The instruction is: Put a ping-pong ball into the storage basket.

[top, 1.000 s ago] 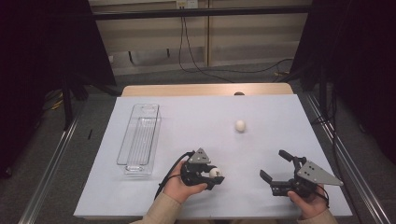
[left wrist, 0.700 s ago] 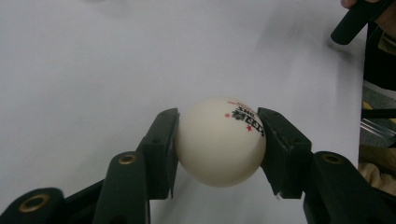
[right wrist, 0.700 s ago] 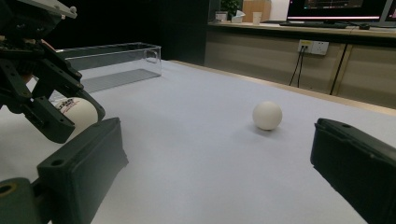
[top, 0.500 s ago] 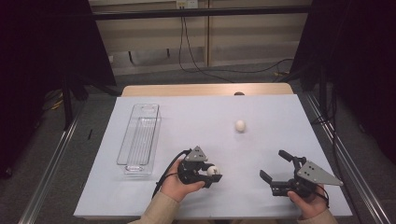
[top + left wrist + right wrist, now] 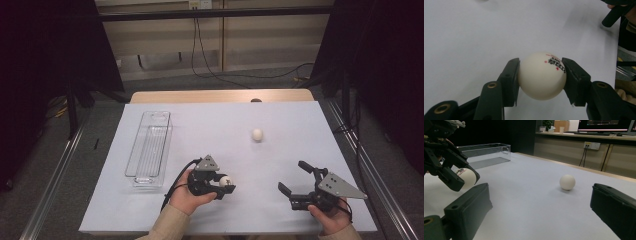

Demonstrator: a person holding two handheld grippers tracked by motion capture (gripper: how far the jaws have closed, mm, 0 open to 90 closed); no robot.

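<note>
My left gripper [image 5: 225,183] is shut on a white table-tennis ball [image 5: 541,75] with red and black print; both pads press its sides just above the white table. From the right gripper view the same ball [image 5: 466,177] shows between those jaws at the left. A second white ball [image 5: 257,134] lies loose on the table farther back, right of centre, and appears as the plain ball [image 5: 567,182] ahead of my right gripper [image 5: 294,179]. That gripper rests near the front right edge, jaws wide apart, nothing between them.
A long clear plastic tray [image 5: 149,150] stands lengthwise on the left part of the white table [image 5: 220,125]. A wooden strip runs along the far edge. Cables hang behind the table, with metal rails on both sides.
The left hand has shifted slightly toward the left with the ball held. The right gripper and the loose ball have stayed where they were.
</note>
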